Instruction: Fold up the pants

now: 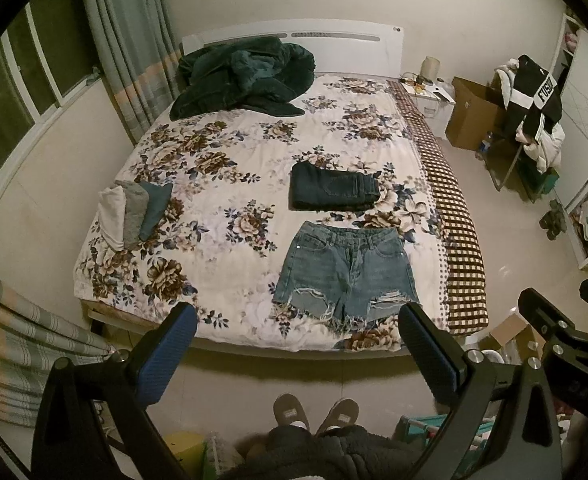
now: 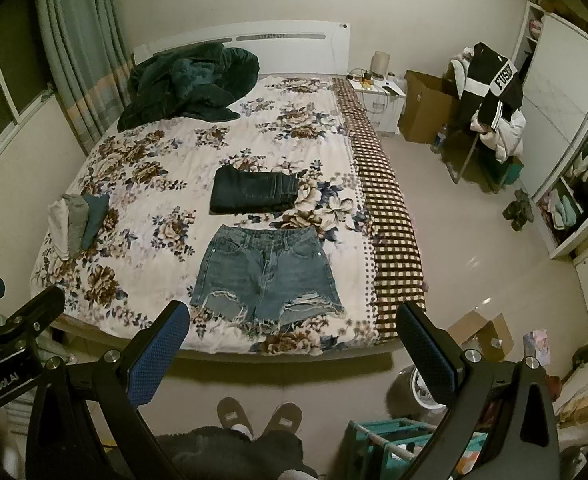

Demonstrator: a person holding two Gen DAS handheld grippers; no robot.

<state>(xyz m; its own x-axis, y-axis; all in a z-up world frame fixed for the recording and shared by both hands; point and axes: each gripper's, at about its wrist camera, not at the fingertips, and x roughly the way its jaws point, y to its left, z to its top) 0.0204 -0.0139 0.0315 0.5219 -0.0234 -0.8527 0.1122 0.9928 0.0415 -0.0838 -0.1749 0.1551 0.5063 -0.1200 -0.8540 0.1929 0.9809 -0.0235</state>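
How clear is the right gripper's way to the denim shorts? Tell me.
Probably clear. The right gripper is open and held back over the floor at the foot of the bed, and the denim shorts lie flat near that edge. Nothing stands between them; the dark folded pants lie farther back.

Floral bed (image 1: pixel 254 152), denim shorts (image 1: pixel 346 268) (flat), folded jeans (image 1: pixel 332 192)

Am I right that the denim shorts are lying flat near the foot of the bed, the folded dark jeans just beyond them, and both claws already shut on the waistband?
Not quite. The denim shorts do lie flat near the foot of the bed, with the folded dark jeans just beyond, but both wrist views show the left claw and right claw open, held back from the bed and gripping nothing.
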